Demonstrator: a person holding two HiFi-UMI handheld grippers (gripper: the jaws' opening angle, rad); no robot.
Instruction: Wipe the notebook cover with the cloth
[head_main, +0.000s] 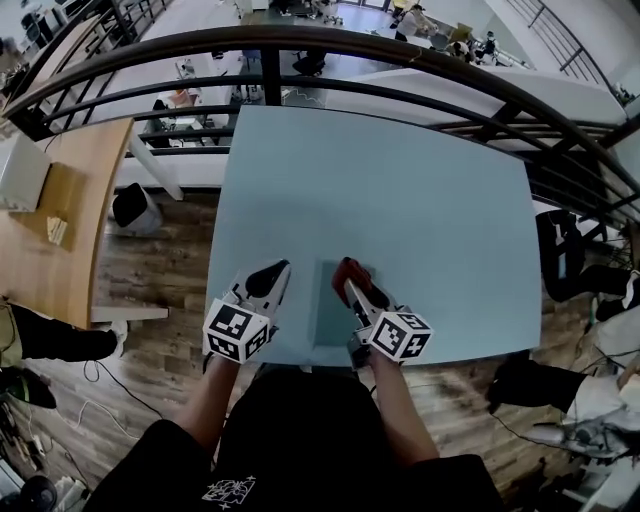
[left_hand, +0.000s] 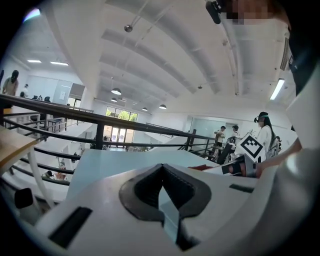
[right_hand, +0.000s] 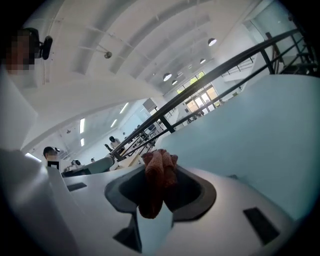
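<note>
Table (head_main: 400, 200): pale blue, rectangular, filling the middle of the head view.
Railing (head_main: 300, 40): black metal bars curving past the table's far edge.
Notebook (head_main: 333, 315): teal cover, lying flat on the table at the middle of its near edge, between the two grippers.
Left gripper (head_main: 272, 272): over the table's near edge, just left of the notebook; its jaw tips meet and nothing is between them.
Right gripper (head_main: 352, 288): over the notebook's right side, near the table's near edge; its jaws are clamped on the cloth.
Cloth (head_main: 347, 270): dark red, bunched, sticking out past the jaw tips above the notebook's far right corner.
</note>
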